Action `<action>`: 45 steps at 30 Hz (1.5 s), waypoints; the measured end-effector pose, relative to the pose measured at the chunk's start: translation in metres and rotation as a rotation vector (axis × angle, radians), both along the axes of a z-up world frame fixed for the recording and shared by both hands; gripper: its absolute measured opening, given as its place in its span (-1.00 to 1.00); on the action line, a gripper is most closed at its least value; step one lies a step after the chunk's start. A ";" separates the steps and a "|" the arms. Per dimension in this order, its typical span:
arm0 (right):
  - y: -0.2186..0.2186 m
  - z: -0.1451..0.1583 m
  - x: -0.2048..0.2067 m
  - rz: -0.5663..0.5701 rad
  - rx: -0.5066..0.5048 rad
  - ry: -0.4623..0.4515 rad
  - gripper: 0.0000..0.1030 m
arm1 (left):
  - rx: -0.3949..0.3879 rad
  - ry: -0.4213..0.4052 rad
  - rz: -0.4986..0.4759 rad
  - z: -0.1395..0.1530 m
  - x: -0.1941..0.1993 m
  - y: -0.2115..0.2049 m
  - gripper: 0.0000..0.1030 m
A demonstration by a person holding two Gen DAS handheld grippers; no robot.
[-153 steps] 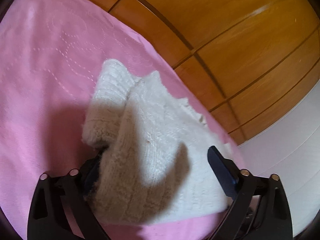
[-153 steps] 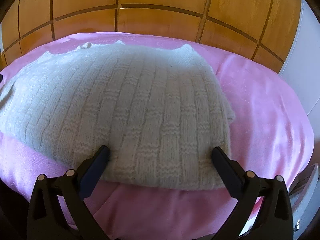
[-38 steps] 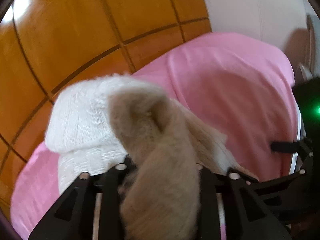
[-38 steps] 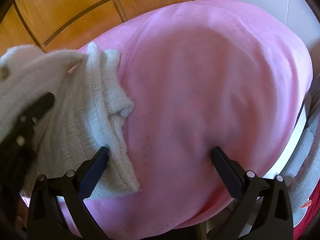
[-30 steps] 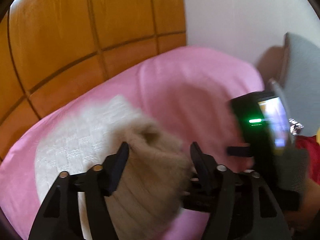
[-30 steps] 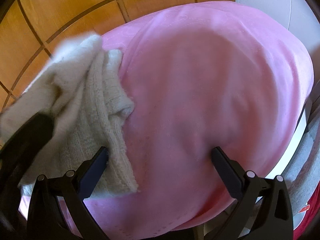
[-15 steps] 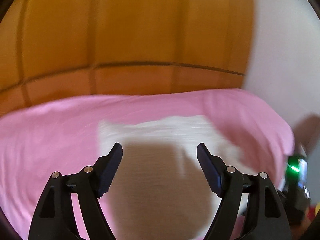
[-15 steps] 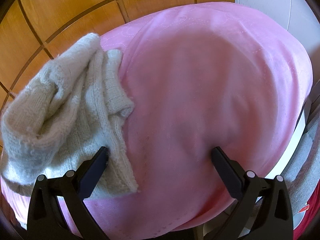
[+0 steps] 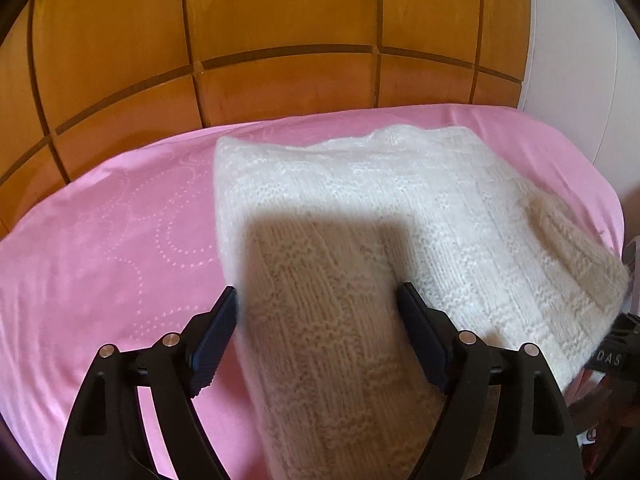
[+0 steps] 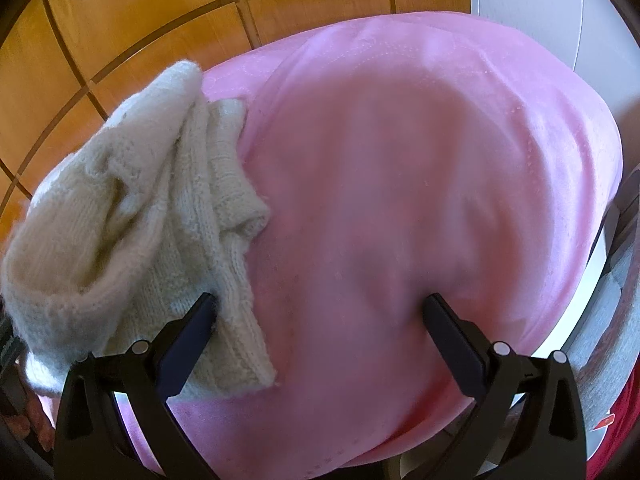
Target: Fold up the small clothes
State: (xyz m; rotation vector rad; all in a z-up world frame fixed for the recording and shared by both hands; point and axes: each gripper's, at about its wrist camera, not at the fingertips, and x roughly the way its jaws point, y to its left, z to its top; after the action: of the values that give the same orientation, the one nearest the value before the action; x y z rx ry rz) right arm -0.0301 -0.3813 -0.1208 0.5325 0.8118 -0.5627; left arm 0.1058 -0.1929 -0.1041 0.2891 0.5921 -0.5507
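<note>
Sweater (image 9: 360, 216): lies on the pink bedcover (image 9: 100, 248), partly folded, long axis running away from us toward the wooden headboard (image 9: 280, 40).
Left gripper (image 9: 316, 320): jaws have just been opening, spread over the sweater's near end, not pinching it.
Right gripper (image 10: 320, 320): open, empty; the sweater bunches at its left finger (image 10: 188, 336).
Nearer hand: we judge the left.

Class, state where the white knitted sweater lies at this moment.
The white knitted sweater lies on the pink bedspread, before the wooden headboard; the right wrist view shows it bunched at left.
</note>
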 end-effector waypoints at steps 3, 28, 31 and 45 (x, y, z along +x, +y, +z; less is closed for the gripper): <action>-0.004 0.005 -0.002 -0.011 0.013 0.001 0.97 | 0.007 -0.007 -0.017 -0.002 -0.005 0.005 0.53; -0.007 0.008 0.025 0.069 -0.080 -0.051 0.96 | -0.152 0.141 -0.117 -0.028 -0.008 0.028 0.65; -0.001 0.009 0.024 0.065 -0.101 -0.080 0.96 | -0.282 0.236 -0.122 -0.028 -0.005 0.046 0.76; -0.001 0.036 0.014 0.128 0.073 -0.266 0.96 | -0.369 0.168 -0.105 0.000 -0.008 0.070 0.78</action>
State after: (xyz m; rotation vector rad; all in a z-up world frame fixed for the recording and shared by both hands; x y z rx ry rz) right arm -0.0160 -0.3828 -0.0850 0.6036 0.6097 -0.3367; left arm 0.0982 -0.1232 -0.1037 -0.0773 0.6266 -0.7773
